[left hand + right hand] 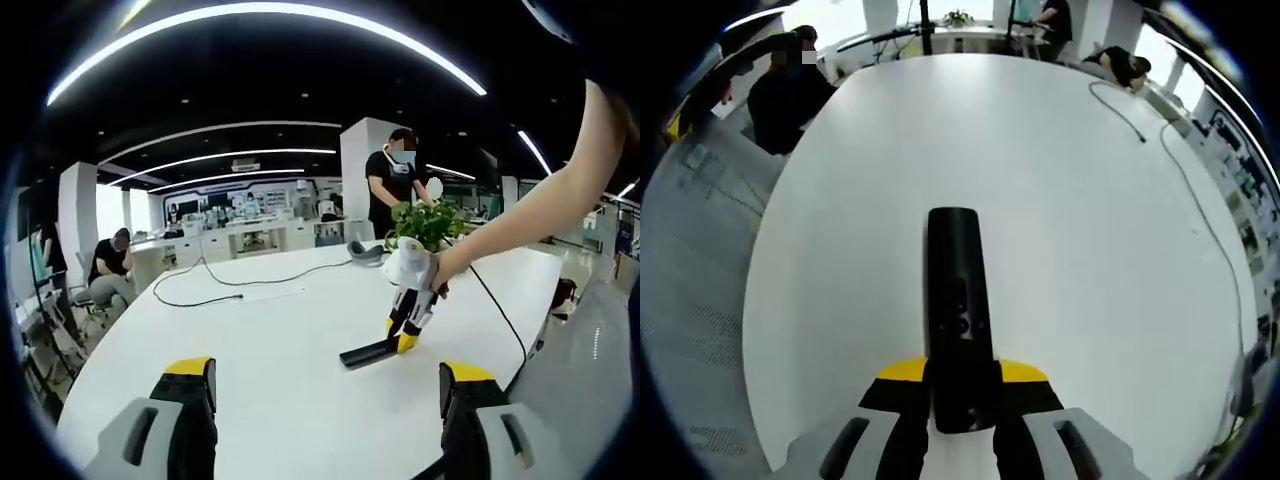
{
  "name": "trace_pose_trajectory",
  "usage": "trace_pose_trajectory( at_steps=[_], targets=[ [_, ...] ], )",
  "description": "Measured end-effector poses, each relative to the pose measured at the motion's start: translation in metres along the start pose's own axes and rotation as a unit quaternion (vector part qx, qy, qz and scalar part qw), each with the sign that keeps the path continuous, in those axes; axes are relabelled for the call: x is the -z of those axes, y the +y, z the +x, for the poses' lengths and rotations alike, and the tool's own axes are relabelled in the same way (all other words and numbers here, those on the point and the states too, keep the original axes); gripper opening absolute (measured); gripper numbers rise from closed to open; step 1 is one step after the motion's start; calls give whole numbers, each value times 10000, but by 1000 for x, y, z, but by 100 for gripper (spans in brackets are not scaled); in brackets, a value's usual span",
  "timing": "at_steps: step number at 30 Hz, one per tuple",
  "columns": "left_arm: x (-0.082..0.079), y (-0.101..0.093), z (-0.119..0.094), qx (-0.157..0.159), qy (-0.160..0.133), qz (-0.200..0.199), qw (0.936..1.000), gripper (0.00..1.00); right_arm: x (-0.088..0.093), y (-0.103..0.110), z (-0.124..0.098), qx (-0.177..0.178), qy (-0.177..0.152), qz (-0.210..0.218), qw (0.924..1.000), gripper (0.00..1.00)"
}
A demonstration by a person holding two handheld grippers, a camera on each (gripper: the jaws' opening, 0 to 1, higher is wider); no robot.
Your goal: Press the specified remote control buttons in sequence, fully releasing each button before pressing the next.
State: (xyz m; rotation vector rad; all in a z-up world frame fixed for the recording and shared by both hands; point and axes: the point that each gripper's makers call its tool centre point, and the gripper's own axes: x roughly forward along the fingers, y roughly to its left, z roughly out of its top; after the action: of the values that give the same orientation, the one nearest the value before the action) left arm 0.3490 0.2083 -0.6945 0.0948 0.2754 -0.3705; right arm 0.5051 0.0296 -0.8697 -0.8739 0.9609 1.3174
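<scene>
The right yellow-tipped gripper [962, 400] clamps the near end of the slim black plastic remote control [958, 300] lying flat on the white round table [1060, 200], apparently steadying it for pressing, while the left gripper [325, 400] hovers released nearby.

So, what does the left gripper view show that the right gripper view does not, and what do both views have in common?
The left gripper view alone shows the left gripper with its jaws wide apart, a potted plant, and the person's arm holding the right gripper from outside.

The right gripper view alone shows the buttons on top of the remote control, and the right gripper's jaws closed on its near end.

Both show the white table, the black remote, a cable lying on the table, and people seated in the background.
</scene>
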Motion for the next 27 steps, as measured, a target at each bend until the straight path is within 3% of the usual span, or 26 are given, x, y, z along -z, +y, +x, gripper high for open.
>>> trace_pose_trajectory(
  at_steps=[10,14,18,22,27],
  targets=[
    [0,0,0,-28,-1,-13,10000,97,0,3,0,134,-51,4,9999,22],
    [0,0,0,-26,-1,-19,10000,97,-1,2,-1,125,-231,368,9990,23],
    [-1,1,-1,-41,-11,-33,10000,97,2,1,-3,206,-302,545,9978,32],
    [-2,1,-1,-51,-28,-56,10000,97,-8,2,-11,410,-815,838,9923,44],
    [-2,0,-1,-26,-39,-52,10000,97,-25,5,-31,770,-1567,1173,9776,62]
  ],
)
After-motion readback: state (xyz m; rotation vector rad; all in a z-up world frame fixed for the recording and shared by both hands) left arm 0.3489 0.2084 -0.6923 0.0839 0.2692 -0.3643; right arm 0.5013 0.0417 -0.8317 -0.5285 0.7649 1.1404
